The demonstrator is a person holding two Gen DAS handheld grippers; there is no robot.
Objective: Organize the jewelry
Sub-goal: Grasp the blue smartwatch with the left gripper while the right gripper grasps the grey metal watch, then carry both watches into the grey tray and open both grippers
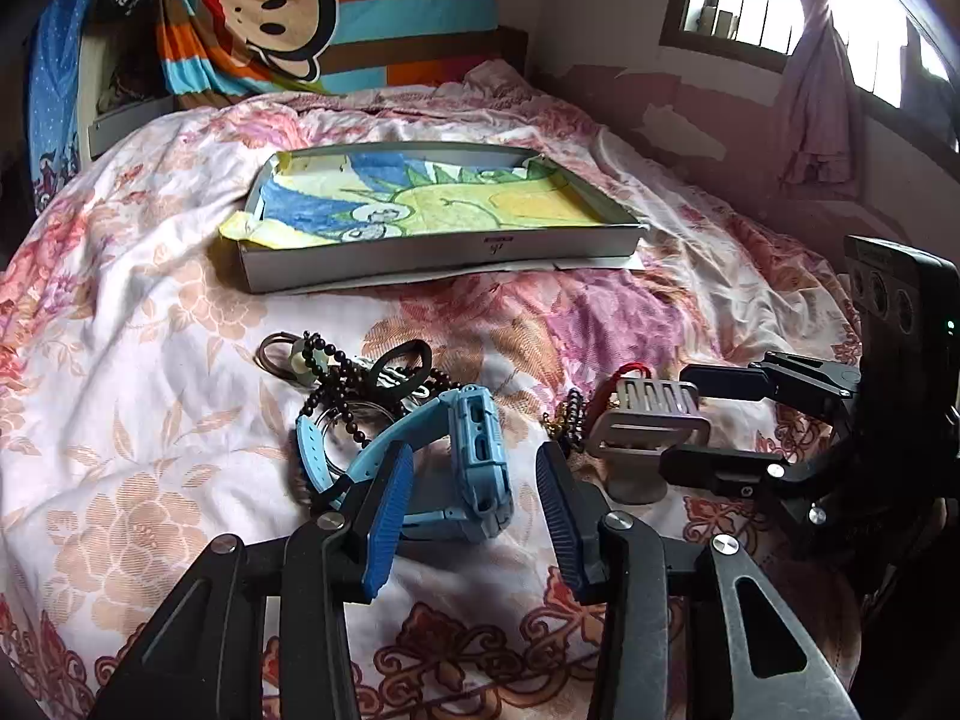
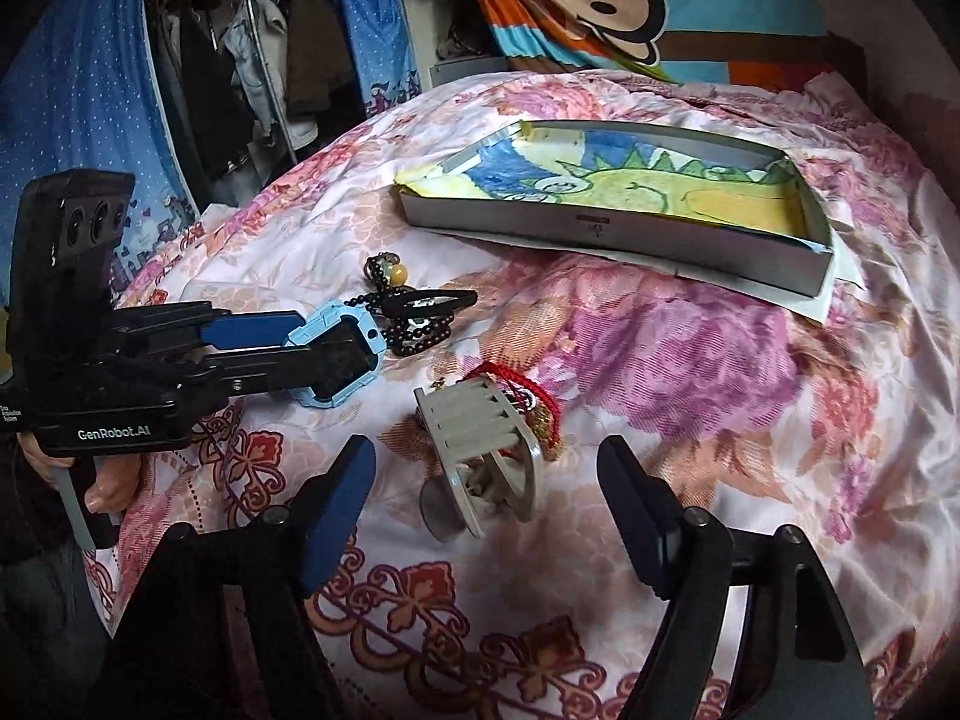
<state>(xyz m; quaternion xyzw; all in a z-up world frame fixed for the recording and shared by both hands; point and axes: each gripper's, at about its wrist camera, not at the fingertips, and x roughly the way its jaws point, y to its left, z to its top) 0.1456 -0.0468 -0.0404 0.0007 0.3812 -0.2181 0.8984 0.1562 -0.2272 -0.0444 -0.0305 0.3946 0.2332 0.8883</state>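
A light blue watch (image 1: 474, 456) lies on the floral bedspread, between the open fingers of my left gripper (image 1: 474, 468); it also shows in the right wrist view (image 2: 336, 354). A dark bead necklace (image 1: 336, 384) and black loops lie just behind it. A grey hair claw clip (image 2: 480, 438) lies in front of my open right gripper (image 2: 486, 468), with a red cord bracelet (image 2: 528, 390) and gold chain behind it. The clip also shows in the left wrist view (image 1: 648, 420). A shallow grey box (image 1: 444, 252) lined with a colourful drawing sits farther back.
The bed is covered by a rumpled floral bedspread (image 1: 150, 300). A striped monkey-print blanket (image 1: 336, 6) hangs at the head. A window with a pink curtain (image 1: 816, 96) is on the right. Hanging clothes (image 2: 252, 72) stand beside the bed.
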